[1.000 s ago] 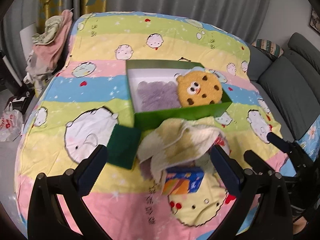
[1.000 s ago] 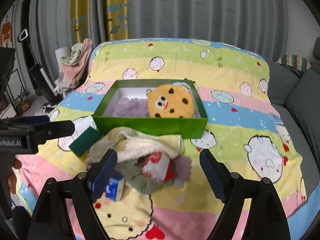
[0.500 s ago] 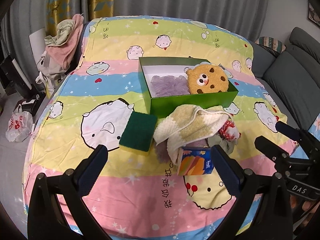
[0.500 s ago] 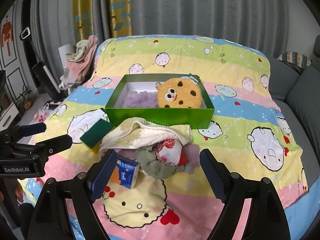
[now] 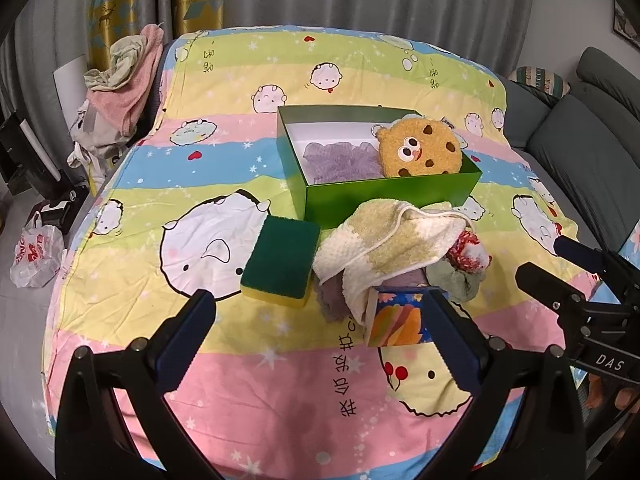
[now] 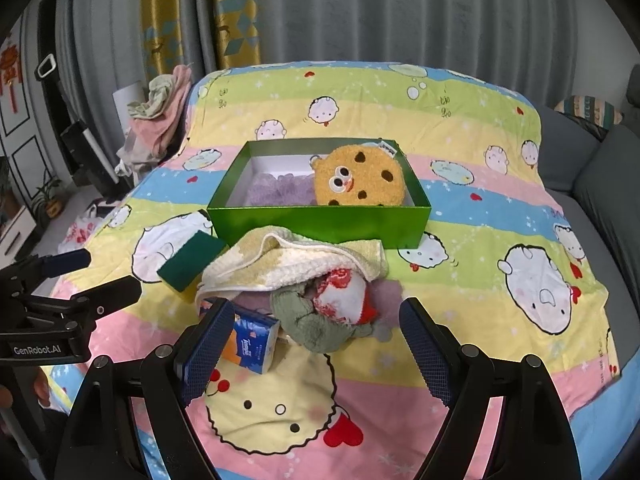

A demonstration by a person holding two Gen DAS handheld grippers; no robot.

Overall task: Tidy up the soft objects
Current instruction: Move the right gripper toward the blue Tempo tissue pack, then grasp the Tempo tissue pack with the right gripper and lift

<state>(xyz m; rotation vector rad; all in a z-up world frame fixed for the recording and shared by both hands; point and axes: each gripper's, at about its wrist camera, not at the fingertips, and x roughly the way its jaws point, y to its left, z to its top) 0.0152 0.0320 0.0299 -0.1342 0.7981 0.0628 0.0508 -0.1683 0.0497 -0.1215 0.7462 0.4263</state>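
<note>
Striped cartoon bedsheet (image 5: 248, 360) bearing a green box (image 5: 384, 196), which holds a cookie plush (image 5: 418, 148) at its right end and a purple fluffy cloth (image 5: 340, 160) beside it. Just in front of the box lies a heap: a yellow-and-cream towel (image 5: 392, 240) draped over a green cloth (image 6: 316, 320) and a red-and-white cloth (image 6: 340, 292). A green sponge (image 5: 280, 264) lies left of the heap; a tissue pack (image 6: 252, 344) at its near edge. Left gripper (image 5: 320, 332) and right gripper (image 6: 316, 344) hover over the near sheet, jaws spread, holding nothing.
</note>
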